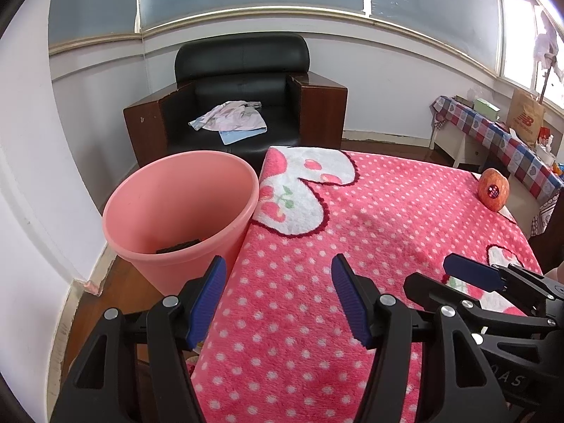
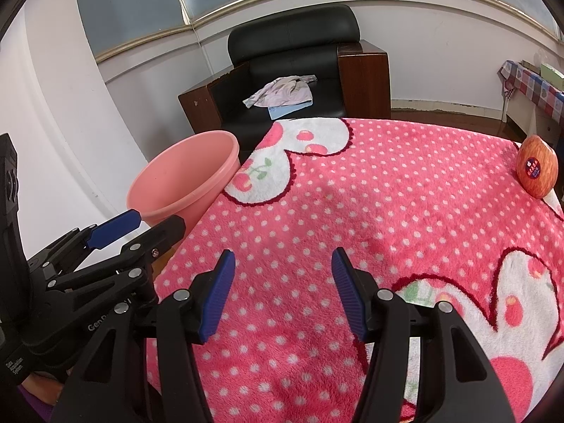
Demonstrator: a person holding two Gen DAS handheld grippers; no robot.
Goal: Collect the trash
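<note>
The only loose thing on the fluffy pink polka-dot blanket [image 2: 352, 190] covering the desk is an apple [image 2: 537, 166], round, waxy, stickered, at the far right edge; whether it counts as trash is unclear. It should feel firm, fairly heavy and slippery, best gripped across its widest part. The left gripper [image 1: 278, 299] and right gripper [image 2: 282, 292] both hover empty, jaws spread. The smooth pink plastic bin [image 1: 183, 211] stands beside the desk, something dark inside.

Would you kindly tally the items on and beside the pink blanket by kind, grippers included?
Apple: 1
Pink bin: 1
Dark item in the bin: 1
Grippers, left gripper and right gripper: 2
Total: 5
</note>
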